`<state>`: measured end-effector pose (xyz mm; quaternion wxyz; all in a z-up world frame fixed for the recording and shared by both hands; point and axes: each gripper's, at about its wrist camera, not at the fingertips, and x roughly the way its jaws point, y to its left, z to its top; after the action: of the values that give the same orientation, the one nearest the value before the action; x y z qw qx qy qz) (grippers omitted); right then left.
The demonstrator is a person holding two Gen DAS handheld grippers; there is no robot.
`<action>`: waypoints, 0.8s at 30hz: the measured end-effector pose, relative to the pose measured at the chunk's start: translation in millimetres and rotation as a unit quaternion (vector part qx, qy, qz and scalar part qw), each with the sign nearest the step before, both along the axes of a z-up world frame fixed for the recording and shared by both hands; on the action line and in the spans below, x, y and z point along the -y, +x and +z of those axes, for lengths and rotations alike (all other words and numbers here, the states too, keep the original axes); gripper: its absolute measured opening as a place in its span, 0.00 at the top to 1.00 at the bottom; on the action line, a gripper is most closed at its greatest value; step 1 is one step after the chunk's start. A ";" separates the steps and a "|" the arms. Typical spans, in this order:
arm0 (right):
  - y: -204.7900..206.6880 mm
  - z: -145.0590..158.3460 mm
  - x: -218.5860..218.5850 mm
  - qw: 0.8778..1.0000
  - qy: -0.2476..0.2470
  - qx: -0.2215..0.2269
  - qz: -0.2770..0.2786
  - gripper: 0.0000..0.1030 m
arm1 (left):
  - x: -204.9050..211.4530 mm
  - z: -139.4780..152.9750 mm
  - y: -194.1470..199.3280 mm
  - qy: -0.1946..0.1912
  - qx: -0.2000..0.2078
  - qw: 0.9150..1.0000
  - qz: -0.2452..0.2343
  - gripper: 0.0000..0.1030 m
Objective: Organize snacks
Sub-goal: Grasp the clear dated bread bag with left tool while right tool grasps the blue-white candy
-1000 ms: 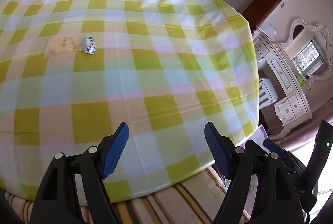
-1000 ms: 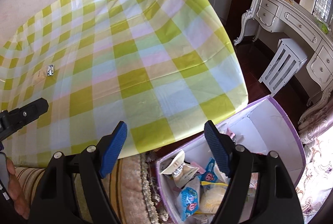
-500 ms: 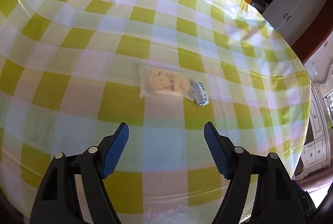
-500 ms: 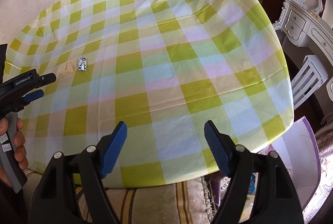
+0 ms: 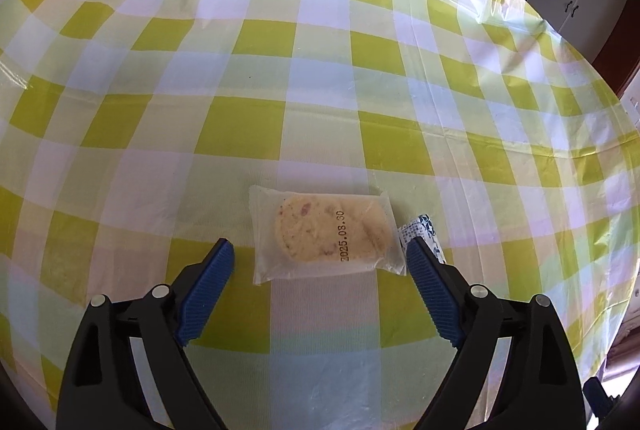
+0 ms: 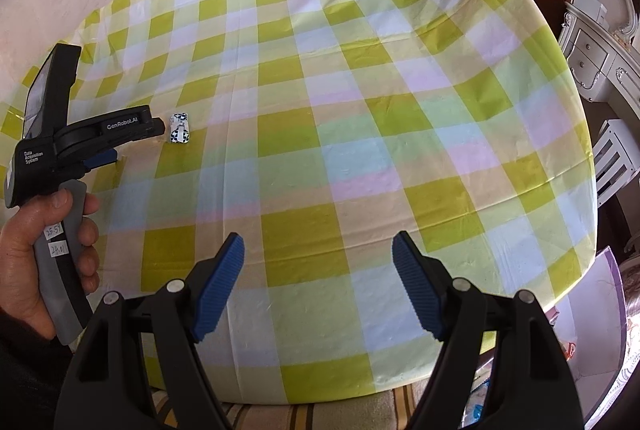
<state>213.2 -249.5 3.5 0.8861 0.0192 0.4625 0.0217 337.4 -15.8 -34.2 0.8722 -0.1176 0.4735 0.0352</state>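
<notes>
Presently the wrapped biscuit (image 5: 328, 234) lies flat on the checked table (image 5: 320, 70), a small blue-patterned sweet (image 5: 426, 232) just beside it. Left gripper (image 5: 320, 250): jaws opening, straddling the biscuit, not pressing. Right gripper (image 6: 319, 246): jaws wide, empty.

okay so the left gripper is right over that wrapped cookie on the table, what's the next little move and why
Probably lower the left gripper and close. Its jaws are opening, the cookie packet lies flat between the fingers untouched, and the small blue-patterned candy crowds one side.

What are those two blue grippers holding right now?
Nothing. The left gripper is opening around the cookie packet without touching it; the right gripper is open over bare tablecloth.
</notes>
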 end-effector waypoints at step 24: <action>54.8 2.0 -42.2 0.999 -0.009 0.032 0.010 0.26 | -14.0 -0.4 -14.2 0.036 0.012 0.998 -0.042 0.39</action>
<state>268.0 -207.3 5.5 0.9003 0.0054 0.4344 0.0272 323.2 -1.8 -34.6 0.8821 -0.0667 0.4661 0.0138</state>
